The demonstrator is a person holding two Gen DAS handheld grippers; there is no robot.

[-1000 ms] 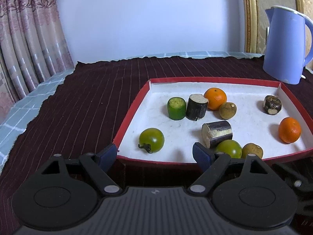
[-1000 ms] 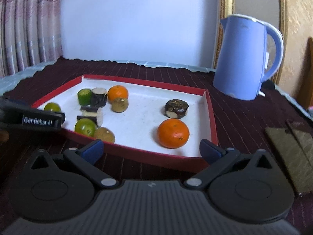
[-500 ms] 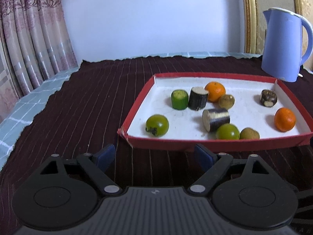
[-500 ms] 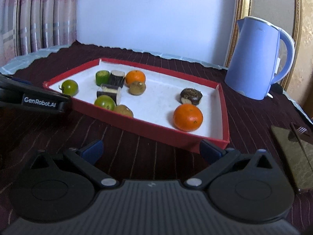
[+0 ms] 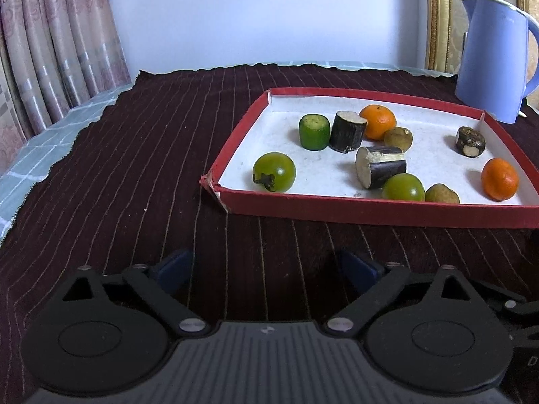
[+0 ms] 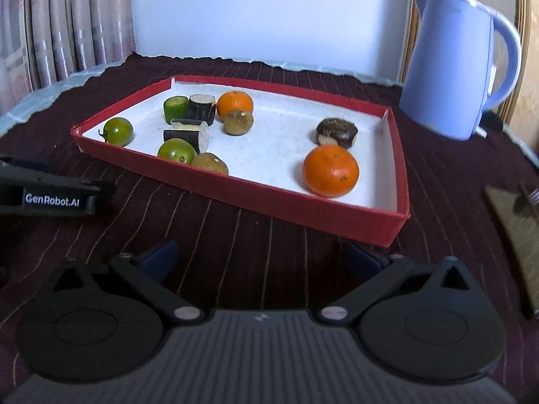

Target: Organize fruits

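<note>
**Spotter:** What have you got on the left?

**Me:** My left gripper point(image 5: 267, 267) hangs low over the dark striped cloth point(image 5: 134, 155) on the tabletop, short of the red tray point(image 5: 370, 210). Its fingers are opening, already wide, with only cloth between them.

**Spotter:** And the right?

**Me:** My right gripper point(image 6: 261, 256) has its fingers spread wide too, empty, just short of the tray's near corner.

**Spotter:** Where's the fruit?

**Me:** All in the tray. A green tomato point(image 5: 274, 171) sits alone near the left wall. Behind it stand a green cut piece point(image 5: 314, 132) and a dark sugarcane piece point(image 5: 347, 131), touching, with an orange point(image 5: 378, 122) behind. Another sugarcane piece point(image 5: 380, 166) lies on its side by a second green tomato point(image 5: 403, 187). A second orange point(image 6: 330, 170) sits near the right wall. The blue kettle point(image 6: 451, 67) stands beyond the tray.
</note>
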